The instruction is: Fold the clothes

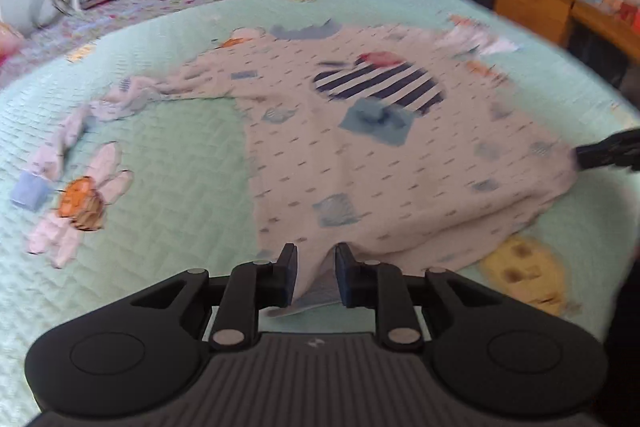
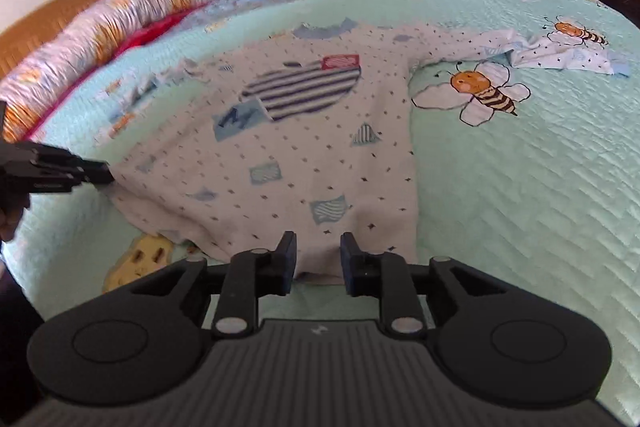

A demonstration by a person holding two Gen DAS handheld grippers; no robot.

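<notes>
White dotted top (image 1: 360, 155) spread flat on bed (image 1: 168, 155), hem nearest. Left gripper (image 1: 316, 275) and right gripper (image 2: 318, 263), jaws part-closed, each pinching a hem corner, ready for lifting hem toward collar.

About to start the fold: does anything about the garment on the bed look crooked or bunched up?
Yes. The shirt lies mostly flat on the green quilt, but one sleeve is crumpled and twisted near the bee print. The opposite sleeve looks rumpled too, though it is blurred. The hem is lifted at both tools.
</notes>
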